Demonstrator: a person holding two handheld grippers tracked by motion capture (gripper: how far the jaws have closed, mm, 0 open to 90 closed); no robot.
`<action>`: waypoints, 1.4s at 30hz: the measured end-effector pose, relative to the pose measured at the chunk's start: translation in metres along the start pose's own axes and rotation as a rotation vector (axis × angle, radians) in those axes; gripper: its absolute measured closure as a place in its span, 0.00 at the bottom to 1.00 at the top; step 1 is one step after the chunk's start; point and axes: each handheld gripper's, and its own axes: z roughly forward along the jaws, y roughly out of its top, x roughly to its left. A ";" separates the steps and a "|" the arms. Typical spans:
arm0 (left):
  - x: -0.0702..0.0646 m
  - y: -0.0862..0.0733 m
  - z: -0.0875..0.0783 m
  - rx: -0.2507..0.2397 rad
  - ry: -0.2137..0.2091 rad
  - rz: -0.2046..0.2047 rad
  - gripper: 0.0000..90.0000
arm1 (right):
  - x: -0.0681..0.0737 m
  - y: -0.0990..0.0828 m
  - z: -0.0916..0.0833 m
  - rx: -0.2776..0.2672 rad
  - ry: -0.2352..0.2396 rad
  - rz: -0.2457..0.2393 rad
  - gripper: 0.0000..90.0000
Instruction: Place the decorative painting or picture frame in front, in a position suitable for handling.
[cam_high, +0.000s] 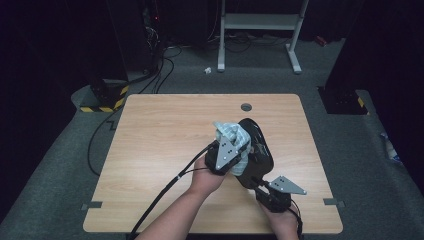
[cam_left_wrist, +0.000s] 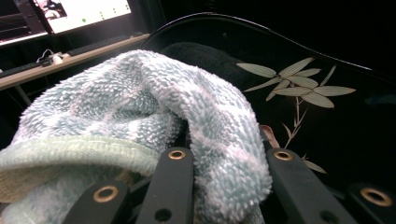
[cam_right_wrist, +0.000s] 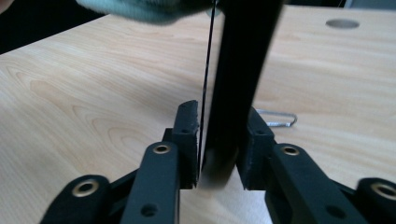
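Note:
A black lacquered tray (cam_high: 259, 142) with a bamboo-leaf pattern (cam_left_wrist: 303, 91) stands tilted on edge above the wooden table (cam_high: 160, 145). My right gripper (cam_high: 254, 181) is shut on its near rim; in the right gripper view the thin black tray (cam_right_wrist: 238, 70) sits clamped between the two pads of the gripper (cam_right_wrist: 219, 140). My left gripper (cam_high: 234, 150) is shut on a fluffy light-blue towel (cam_high: 231, 134). The bunched towel (cam_left_wrist: 140, 107) lies against the tray's inner face, and a fold of it runs down between the jaws of the left gripper (cam_left_wrist: 224, 158). A towel edge (cam_right_wrist: 149, 9) hangs at the top.
A round cable hole (cam_high: 246, 106) sits near the table's far edge. A small metal wire loop (cam_right_wrist: 278, 119) lies on the wood beside the tray. Beyond the table are a white frame stand (cam_high: 260, 30) and floor cables (cam_high: 150, 75). A lit monitor (cam_left_wrist: 84, 11) stands on a far desk.

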 end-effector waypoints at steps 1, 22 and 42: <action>0.000 0.000 0.000 0.000 0.000 0.001 0.87 | -0.001 -0.001 0.001 0.012 0.003 0.012 0.77; -0.051 0.014 -0.010 -0.053 -0.170 0.022 0.87 | -0.005 -0.001 0.001 0.024 -0.004 0.008 0.87; 0.015 -0.004 0.013 0.031 -0.007 -0.033 0.87 | -0.006 0.000 0.001 0.019 0.003 0.004 0.86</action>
